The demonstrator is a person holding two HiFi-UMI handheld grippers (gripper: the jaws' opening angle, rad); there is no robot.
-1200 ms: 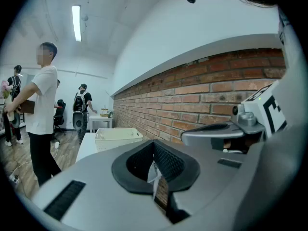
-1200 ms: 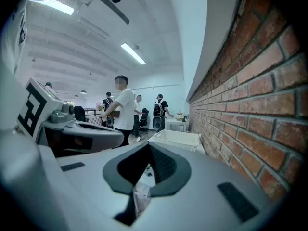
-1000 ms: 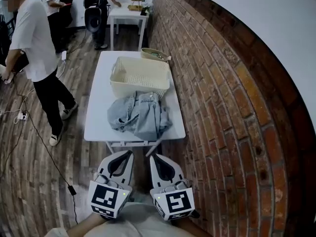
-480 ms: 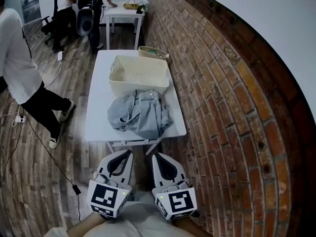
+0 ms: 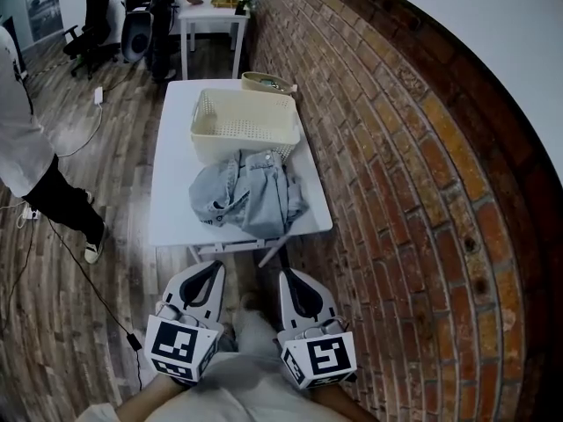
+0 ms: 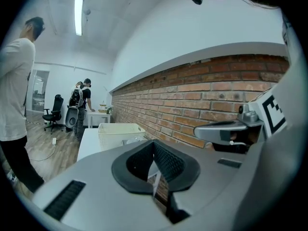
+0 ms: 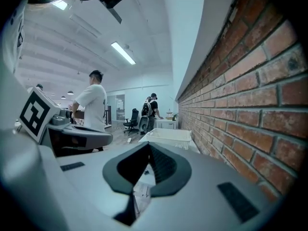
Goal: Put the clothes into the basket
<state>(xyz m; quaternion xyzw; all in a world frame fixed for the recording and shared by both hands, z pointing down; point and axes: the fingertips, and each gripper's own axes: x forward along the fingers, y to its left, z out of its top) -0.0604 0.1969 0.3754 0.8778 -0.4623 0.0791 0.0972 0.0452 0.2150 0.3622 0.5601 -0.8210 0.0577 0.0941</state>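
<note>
A heap of light blue denim clothes lies on the near half of the white table. Behind it stands the empty cream perforated basket, which also shows in the left gripper view and as the basket in the right gripper view. My left gripper and right gripper are held side by side below the table's near edge, short of the clothes. Both are shut with nothing between their jaws.
A brick wall runs along the table's right side. A small woven tray sits behind the basket. A person in a white shirt stands left on the wooden floor with cables. Another white table and people stand farther back.
The view has shifted closer to the table. The person in white has moved further left, partly out of view. Both grippers stay shut and low.
</note>
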